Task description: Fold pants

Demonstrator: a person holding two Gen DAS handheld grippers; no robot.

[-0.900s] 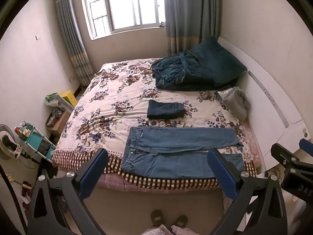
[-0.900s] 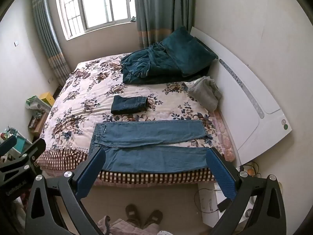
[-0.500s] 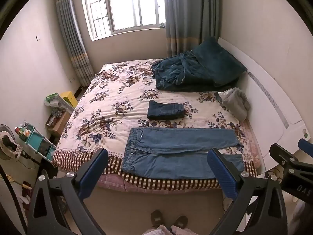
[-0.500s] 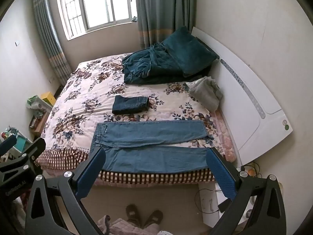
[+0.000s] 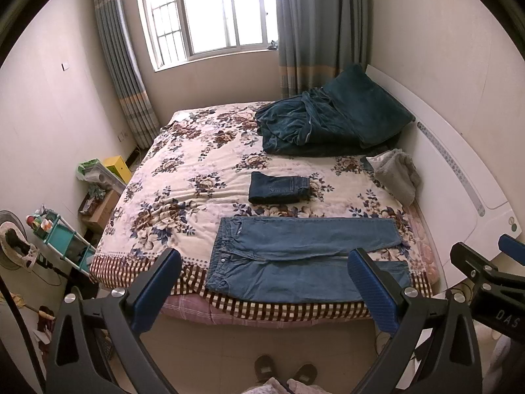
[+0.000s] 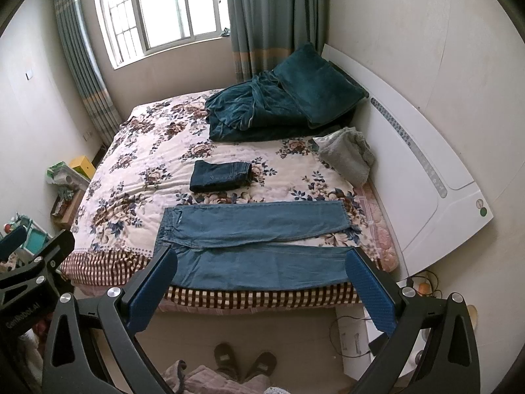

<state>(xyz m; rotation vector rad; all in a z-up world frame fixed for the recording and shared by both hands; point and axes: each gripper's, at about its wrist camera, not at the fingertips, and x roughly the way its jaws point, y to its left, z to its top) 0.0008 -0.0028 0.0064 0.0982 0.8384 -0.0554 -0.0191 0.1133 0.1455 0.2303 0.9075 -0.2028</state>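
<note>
Clearly the light blue pants (image 5: 305, 256) lie flat on the bed (image 5: 183, 177), along its near edge, with the waistband to the left and the leg ends to the right. Both legs are stretched out side by side, the far leg overlapping the near one a little near the middle; the near leg hangs slightly over the checked border of the bedspread. The cloth looks smooth, with only few wrinkles.

Just behind the pants rests a small folded dark jeans (image 5: 279, 187), apart from them. Farther back a dark green blanket (image 5: 328, 121) is heaped near the headboard (image 5: 459, 177), and a grey cloth (image 5: 398, 174) lies beside the headboard.

The left gripper (image 5: 264, 290) hangs above the floor in front of the bed, its blue fingers (image 5: 156, 290) spread wide and holding nothing. The right gripper (image 6: 261, 290) is beside it, its fingers (image 6: 369, 290) spread wide as well, not touching the pants. Two slippers (image 6: 244, 362) show on the floor below.
</note>
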